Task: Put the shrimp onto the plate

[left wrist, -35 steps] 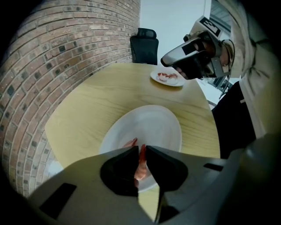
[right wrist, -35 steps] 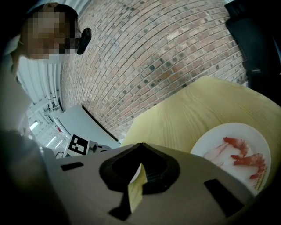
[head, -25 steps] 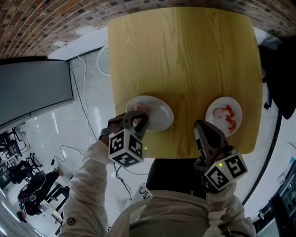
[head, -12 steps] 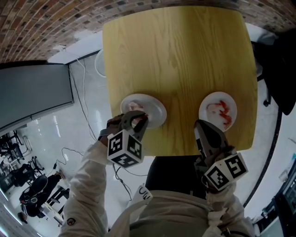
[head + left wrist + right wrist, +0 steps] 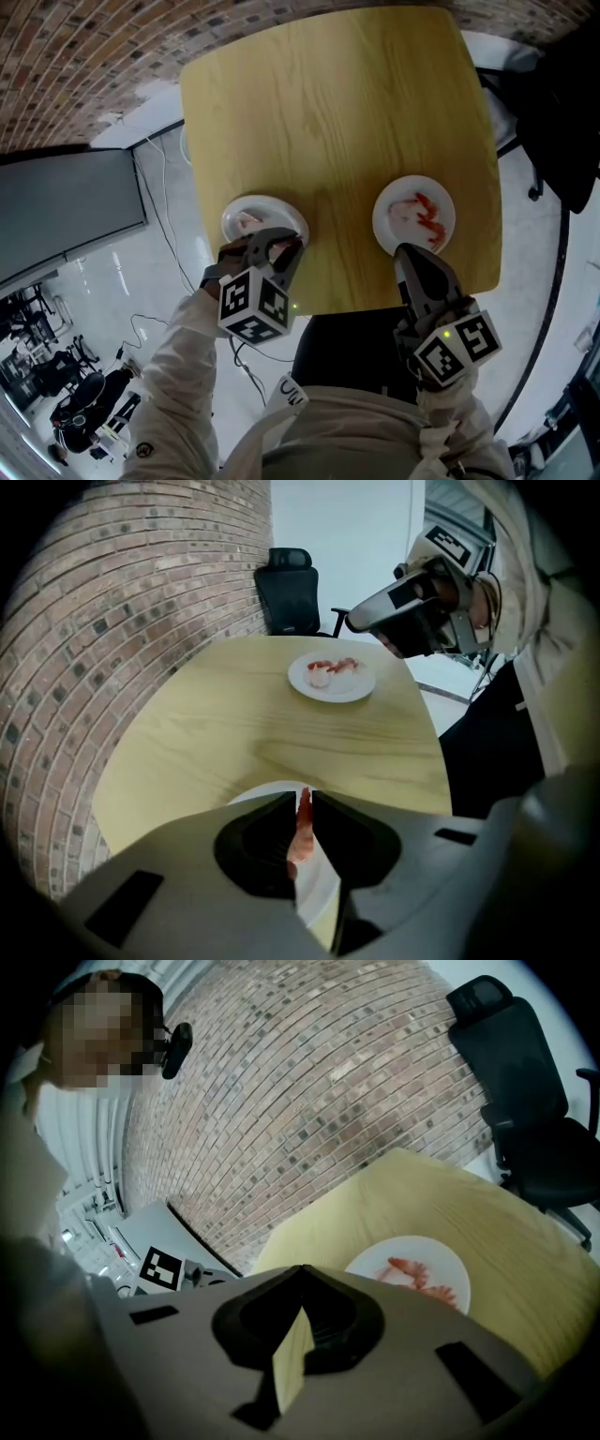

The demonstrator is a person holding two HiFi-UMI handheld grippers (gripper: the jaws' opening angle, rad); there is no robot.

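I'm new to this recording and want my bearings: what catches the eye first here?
The pale yellow wooden table fills the head view, with two white plates near its close edge. The right plate carries several red shrimp. Above the left plate's near edge, the left gripper is clamped on a single shrimp. The right gripper hangs shut and empty just short of the right plate.

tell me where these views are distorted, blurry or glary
Head view: fisheye bows the table edges, the glossy floor shows glare, otherwise sharp. Left gripper view: dark round vignette, curved brick wall, the shrimp in the left gripper soft at close range. Right gripper view: same vignette, near jaws blurred, plate crisp.
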